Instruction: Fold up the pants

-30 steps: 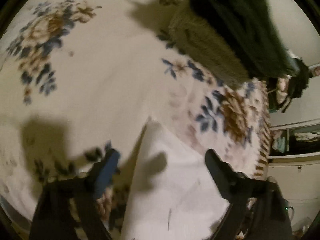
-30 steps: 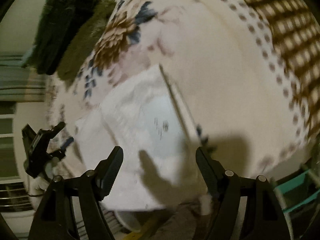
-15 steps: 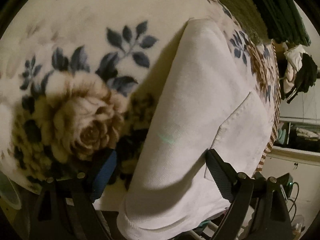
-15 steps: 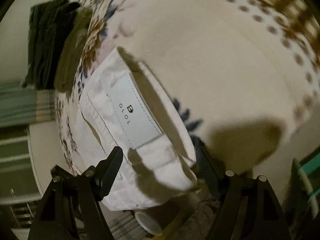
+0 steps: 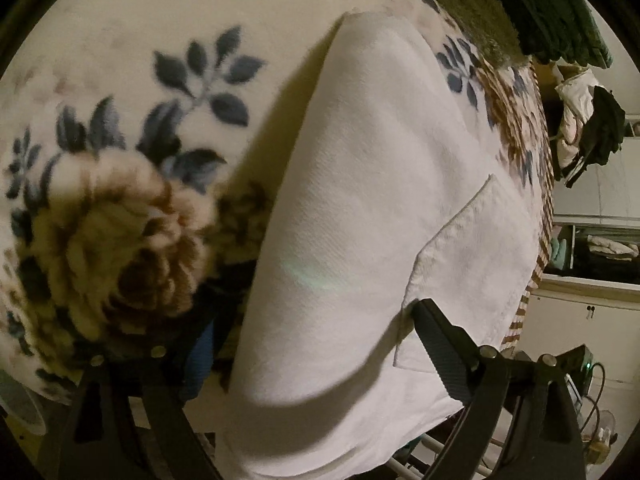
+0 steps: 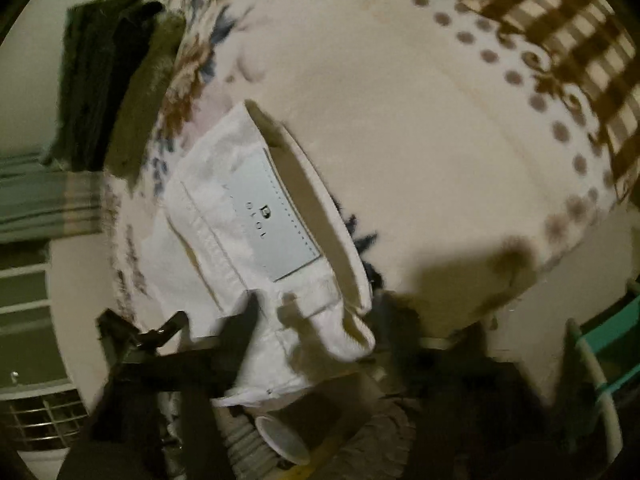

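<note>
The white pants point(image 5: 360, 200) lie folded on the floral blanket point(image 5: 120, 60), back pocket up, with one end hanging over the bed's edge. My left gripper point(image 5: 316, 344) is open and straddles them low down. Its blue-padded finger sits over the blanket, and the other finger point(image 5: 436, 336) is on the cloth by the pocket. In the right wrist view the pants point(image 6: 224, 208) show their waistband and a pale label patch point(image 6: 280, 216). My right gripper point(image 6: 318, 320) is blurred and its jaws are opening. The waistband corner lies loose between them.
A stack of dark green folded clothes point(image 6: 104, 72) on an olive one sits at the far end of the bed point(image 5: 552, 8). Below the bed edge are a white cup point(image 6: 284, 440) and a teal frame point(image 6: 608, 352). Shelves point(image 5: 600, 248) stand at the right.
My left gripper has dropped down and closed in on the pants, which now fill its view. My right gripper has come nearer, so the waistband corner sits between its fingers.
</note>
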Available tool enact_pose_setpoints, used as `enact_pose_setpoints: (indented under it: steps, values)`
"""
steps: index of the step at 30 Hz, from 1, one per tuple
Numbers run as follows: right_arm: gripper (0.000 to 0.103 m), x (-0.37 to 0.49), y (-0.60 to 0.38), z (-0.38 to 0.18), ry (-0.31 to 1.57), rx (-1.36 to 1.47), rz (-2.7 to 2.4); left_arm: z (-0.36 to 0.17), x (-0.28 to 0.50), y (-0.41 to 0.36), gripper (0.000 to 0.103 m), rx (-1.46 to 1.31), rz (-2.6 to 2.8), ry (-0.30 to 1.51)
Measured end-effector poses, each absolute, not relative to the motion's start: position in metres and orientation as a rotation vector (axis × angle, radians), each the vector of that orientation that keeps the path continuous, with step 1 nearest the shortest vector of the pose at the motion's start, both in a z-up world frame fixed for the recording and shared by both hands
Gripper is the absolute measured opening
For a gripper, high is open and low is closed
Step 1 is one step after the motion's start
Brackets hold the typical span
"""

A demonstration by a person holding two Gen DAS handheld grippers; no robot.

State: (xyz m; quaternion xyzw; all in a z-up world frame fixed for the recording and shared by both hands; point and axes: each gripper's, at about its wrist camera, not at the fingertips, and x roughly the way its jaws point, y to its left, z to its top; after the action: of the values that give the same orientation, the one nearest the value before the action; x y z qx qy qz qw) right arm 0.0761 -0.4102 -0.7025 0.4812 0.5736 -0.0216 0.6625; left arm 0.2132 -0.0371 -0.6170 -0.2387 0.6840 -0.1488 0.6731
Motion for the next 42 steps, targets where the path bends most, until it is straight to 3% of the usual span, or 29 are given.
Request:
enact_pose_setpoints:
  steps: [8,14,42]
  values:
    - [0.074,0.088,-0.372,-0.754,1.334,1.137,0.166,-0.62,0.214,-0.041,0.096,-0.533,-0.353,1.538]
    - [0.075,0.108,-0.359,-0.752,1.211,1.248,0.297,-0.62,0.214,-0.044,0.098,-0.518,-0.371,1.54]
    - [0.075,0.121,-0.342,-0.759,1.288,1.162,0.276,-0.621,0.214,-0.047,0.1,-0.502,-0.373,1.537]
